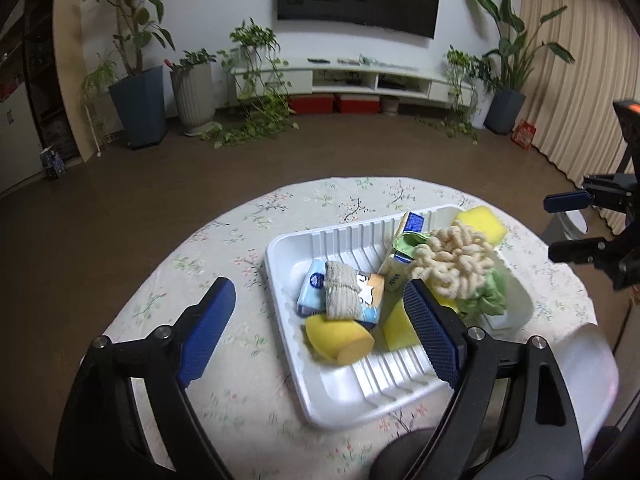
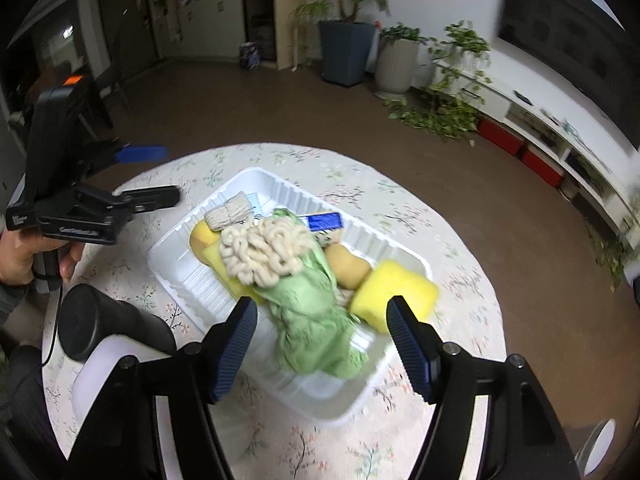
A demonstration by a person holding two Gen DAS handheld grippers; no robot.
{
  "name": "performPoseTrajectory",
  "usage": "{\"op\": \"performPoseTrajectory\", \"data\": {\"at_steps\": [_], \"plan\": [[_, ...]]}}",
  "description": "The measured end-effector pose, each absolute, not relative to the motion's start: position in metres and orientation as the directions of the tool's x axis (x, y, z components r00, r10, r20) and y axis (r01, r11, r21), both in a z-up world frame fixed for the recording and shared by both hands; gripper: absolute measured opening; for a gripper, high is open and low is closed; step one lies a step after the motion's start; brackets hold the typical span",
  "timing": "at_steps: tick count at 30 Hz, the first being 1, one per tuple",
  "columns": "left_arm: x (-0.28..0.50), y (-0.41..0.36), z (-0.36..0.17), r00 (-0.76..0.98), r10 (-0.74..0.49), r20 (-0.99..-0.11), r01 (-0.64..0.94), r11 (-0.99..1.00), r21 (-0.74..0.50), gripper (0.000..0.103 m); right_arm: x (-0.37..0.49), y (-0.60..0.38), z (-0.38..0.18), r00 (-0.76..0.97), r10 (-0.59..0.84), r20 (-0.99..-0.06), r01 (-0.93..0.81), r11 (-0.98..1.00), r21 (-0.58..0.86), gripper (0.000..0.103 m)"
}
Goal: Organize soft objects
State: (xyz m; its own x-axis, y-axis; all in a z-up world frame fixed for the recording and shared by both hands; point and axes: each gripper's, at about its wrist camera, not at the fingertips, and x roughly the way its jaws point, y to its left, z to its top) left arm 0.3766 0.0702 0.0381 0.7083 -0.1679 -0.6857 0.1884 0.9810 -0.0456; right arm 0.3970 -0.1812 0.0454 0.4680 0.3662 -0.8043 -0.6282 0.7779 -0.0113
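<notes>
A white ribbed tray (image 1: 280, 256) on the round table holds several soft things. Among them are a blue tissue pack (image 1: 314, 280), a rolled beige cloth (image 1: 340, 294), yellow sponges (image 1: 336, 340) and a cream chenille mitt (image 1: 452, 264) lying on a green cloth (image 1: 486, 296). My left gripper (image 1: 316, 282) hangs open over the tray's near left part, nothing between its fingers. In the right wrist view my right gripper (image 2: 320, 306) stands open above the green cloth (image 2: 308, 320), pads apart from it. One yellow sponge (image 2: 396, 292) leans on the tray's right rim.
A floral cloth (image 1: 224, 240) covers the table. A white device with a black cylinder (image 2: 100, 328) sits at the table's near edge beside the tray. A hand (image 2: 20, 256) holds the left gripper (image 2: 166, 174). Potted plants and a low TV cabinet stand across the brown floor.
</notes>
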Motion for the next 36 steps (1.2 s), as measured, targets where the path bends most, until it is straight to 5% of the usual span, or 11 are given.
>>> {"op": "performPoseTrajectory", "data": {"at_steps": [9, 13, 29, 36], "plan": [[0.278, 0.070, 0.056, 0.779, -0.104, -0.619, 0.112, 0.993, -0.025, 0.103, 0.316, -0.236, 0.051, 0.566, 0.395, -0.723, -0.513, 0.856, 0.066, 0.086], [0.234, 0.065, 0.062, 0.810, -0.110, -0.576, 0.107, 0.994, -0.039, 0.103, 0.267, -0.244, 0.039, 0.577, 0.419, -0.701, -0.485, 0.866, 0.118, 0.103], [0.088, 0.055, 0.019, 0.817, -0.113, -0.565, 0.014, 0.984, -0.176, 0.103, 0.121, -0.225, -0.010, 0.675, 0.321, -0.665, -0.293, 0.943, 0.158, 0.103], [0.060, 0.040, 0.003, 0.807, -0.085, -0.584, 0.007, 0.991, -0.135, 0.103, 0.093, -0.209, -0.036, 0.702, 0.268, -0.660, -0.228, 0.962, 0.149, 0.103]]}}
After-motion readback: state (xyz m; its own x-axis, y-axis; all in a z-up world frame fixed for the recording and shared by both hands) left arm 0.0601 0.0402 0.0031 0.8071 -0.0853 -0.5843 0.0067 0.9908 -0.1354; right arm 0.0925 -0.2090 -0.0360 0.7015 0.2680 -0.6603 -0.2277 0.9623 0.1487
